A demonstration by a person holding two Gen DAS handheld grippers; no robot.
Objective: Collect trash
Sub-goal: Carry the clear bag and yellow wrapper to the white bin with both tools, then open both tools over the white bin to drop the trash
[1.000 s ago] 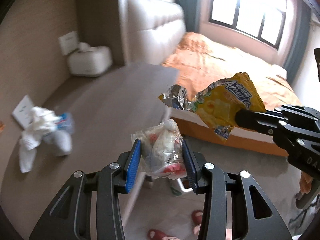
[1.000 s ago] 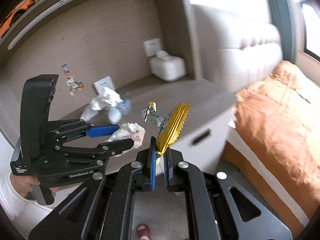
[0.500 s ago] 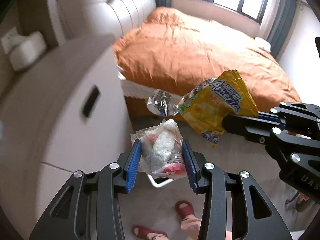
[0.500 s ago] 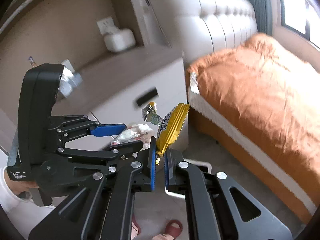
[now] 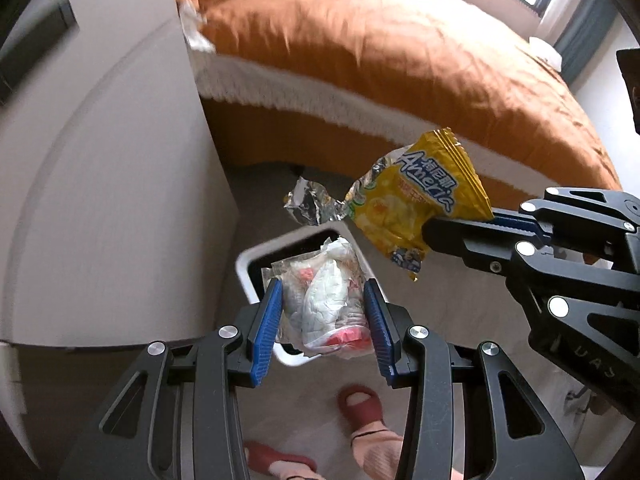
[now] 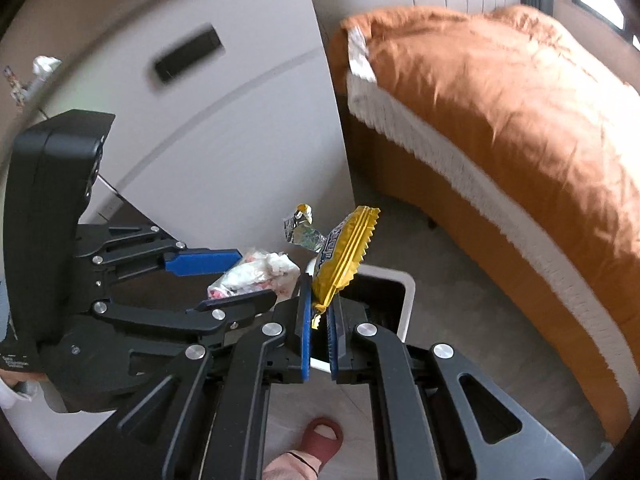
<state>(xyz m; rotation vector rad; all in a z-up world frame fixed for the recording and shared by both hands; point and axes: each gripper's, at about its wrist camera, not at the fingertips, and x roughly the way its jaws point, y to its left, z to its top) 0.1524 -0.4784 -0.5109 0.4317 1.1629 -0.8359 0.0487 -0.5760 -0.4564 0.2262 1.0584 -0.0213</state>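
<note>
My left gripper (image 5: 323, 300) is shut on a crumpled clear plastic bag (image 5: 326, 304) with white and red bits inside. It hangs right over the white bin (image 5: 250, 258) with a dark opening on the floor. My right gripper (image 6: 319, 296) is shut on the corner of a yellow snack wrapper (image 6: 342, 256) with a silver torn end (image 6: 300, 232). In the left wrist view that wrapper (image 5: 416, 204) sits above and right of the bin, held by the right gripper (image 5: 460, 224). The right wrist view shows the left gripper (image 6: 236, 276) with the bag (image 6: 256, 272) to the left, beside the bin (image 6: 406, 296).
A white nightstand (image 5: 112, 184) with a dark drawer handle (image 6: 188, 56) stands left of the bin. A bed with an orange cover (image 5: 400, 52) runs along the far right. A person's feet in red slippers (image 5: 360, 412) stand on the floor just below the grippers.
Both grippers have dropped from nightstand-top height down toward the floor and tilted downward. The white bin has come into view under them. Each keeps its hold on its trash.
</note>
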